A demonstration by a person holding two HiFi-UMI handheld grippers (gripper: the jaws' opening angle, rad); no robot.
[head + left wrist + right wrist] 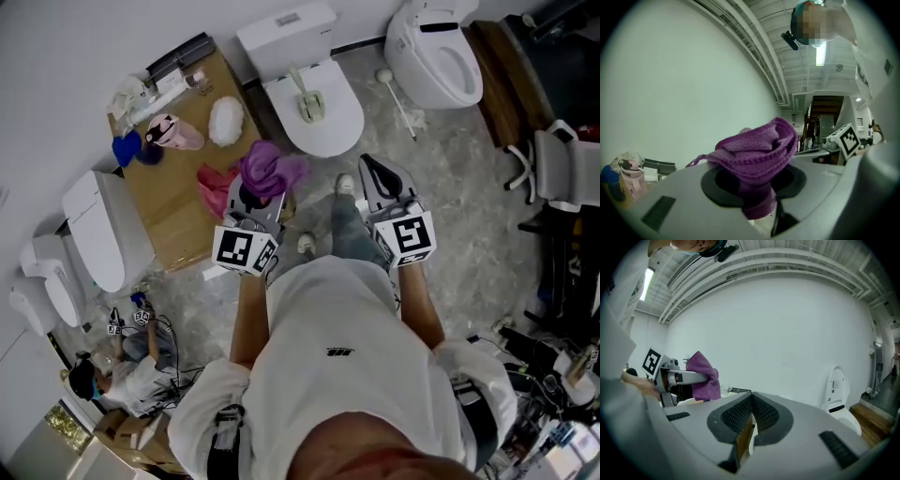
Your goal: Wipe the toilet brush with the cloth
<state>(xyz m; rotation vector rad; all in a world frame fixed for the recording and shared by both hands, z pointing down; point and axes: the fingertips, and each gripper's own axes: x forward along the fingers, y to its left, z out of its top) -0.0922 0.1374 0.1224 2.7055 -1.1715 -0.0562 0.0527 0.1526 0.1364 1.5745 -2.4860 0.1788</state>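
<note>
A purple cloth [272, 171] is bunched between the jaws of my left gripper [265, 190], which is shut on it. In the left gripper view the cloth [757, 150] fills the gap of the gripper [757, 190] and spills over the top. My right gripper [368, 166] is beside it, shut and holding nothing; its pads [761, 411] meet in the right gripper view, with the gripper [751, 417] aimed at the wall. A pale green brush [308, 97] lies on the lid of the middle toilet [337, 127]. A white long-handled brush [399, 99] lies on the floor to its right.
A low brown table [178, 216] at the left carries a pink cloth [216, 189], a white fluffy item [226, 120], a pink bottle [174, 133] and a blue item [127, 148]. More toilets stand at the right [436, 56] and left [98, 230]. A chair [562, 169] is far right.
</note>
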